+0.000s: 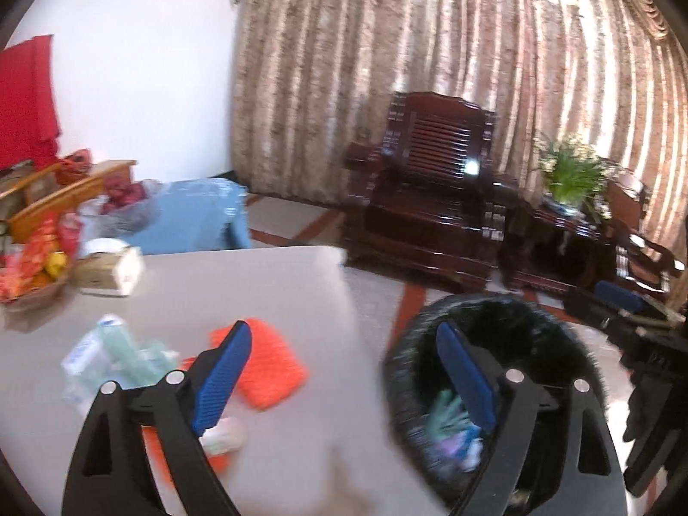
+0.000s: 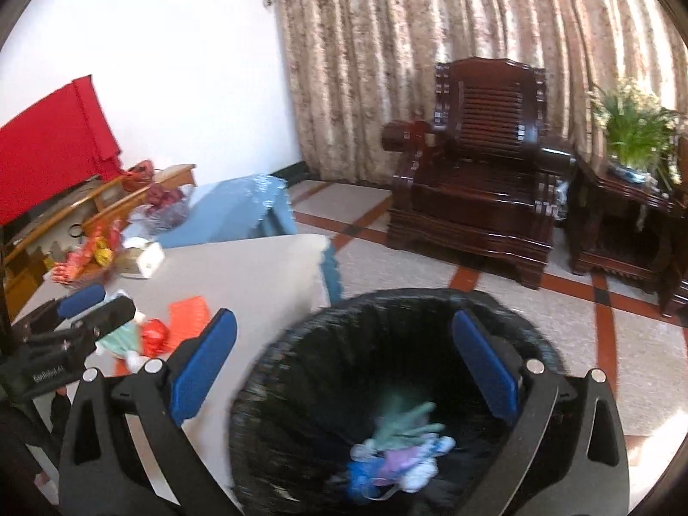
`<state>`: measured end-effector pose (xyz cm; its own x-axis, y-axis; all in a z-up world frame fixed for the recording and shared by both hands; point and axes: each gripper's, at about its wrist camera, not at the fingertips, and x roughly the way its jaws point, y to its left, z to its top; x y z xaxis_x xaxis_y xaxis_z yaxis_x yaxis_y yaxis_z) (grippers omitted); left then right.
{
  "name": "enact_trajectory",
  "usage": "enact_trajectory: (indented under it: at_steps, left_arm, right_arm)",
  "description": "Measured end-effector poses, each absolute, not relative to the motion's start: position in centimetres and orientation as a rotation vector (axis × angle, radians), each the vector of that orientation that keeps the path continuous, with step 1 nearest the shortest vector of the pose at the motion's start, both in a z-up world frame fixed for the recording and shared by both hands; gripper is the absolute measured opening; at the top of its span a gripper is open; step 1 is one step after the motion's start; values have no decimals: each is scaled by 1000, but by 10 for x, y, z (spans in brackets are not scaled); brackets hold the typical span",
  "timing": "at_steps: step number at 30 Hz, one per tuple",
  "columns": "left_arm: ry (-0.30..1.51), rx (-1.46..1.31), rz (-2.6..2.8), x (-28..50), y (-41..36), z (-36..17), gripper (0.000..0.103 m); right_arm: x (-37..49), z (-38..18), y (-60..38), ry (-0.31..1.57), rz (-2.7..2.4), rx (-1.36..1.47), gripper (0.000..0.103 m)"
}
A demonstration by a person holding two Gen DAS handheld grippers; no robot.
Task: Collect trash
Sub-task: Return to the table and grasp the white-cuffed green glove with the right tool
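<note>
Trash [image 2: 400, 451], a crumpled bunch of green, blue and purple wrappers, lies at the bottom of the black-lined bin [image 2: 301, 344], which stands on the floor just beside the table [image 1: 258, 292]. More trash sits on the table left of the bin: an orange mesh piece [image 1: 266, 365], a pale green and white wrapper pile [image 1: 112, 352] and a small red crumpled bit [image 2: 154, 335]. The right gripper [image 2: 344, 370] hangs above the bin, jaws spread wide and holding nothing. The left gripper [image 1: 344, 374] straddles the table edge nearest the bin, jaws likewise wide apart and bare.
</note>
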<state>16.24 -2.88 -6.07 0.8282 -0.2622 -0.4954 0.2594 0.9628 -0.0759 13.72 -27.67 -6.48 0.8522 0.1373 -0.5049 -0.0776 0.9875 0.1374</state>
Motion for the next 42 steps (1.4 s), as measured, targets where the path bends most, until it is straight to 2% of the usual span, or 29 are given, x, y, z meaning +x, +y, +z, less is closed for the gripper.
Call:
enact_trajectory:
  at_steps: [8,24,25,27,36,42]
  left_arm:
    - [517,10,-75,147,58,-68,87]
    - [586,-12,104,137,142,-113,86]
    - [593,-14,111,138,147,-116,86]
    - [601,-16,122,138,153,-120,86]
    - [635,-38,147,138,171,-134,86]
    - [646,-44,150,142,174,-139,86]
  right_arm:
    - [156,-67,-205,545,232,62,98]
    - [183,-113,-79,609,437,-37,96]
    - [186,-119,-69,626,452,-55,94]
    - [190,-129,-57,654,476,-76,82]
    - [206,-167,-16,760,538,-140,67]
    - [216,-177,-6,787,551,-160,63]
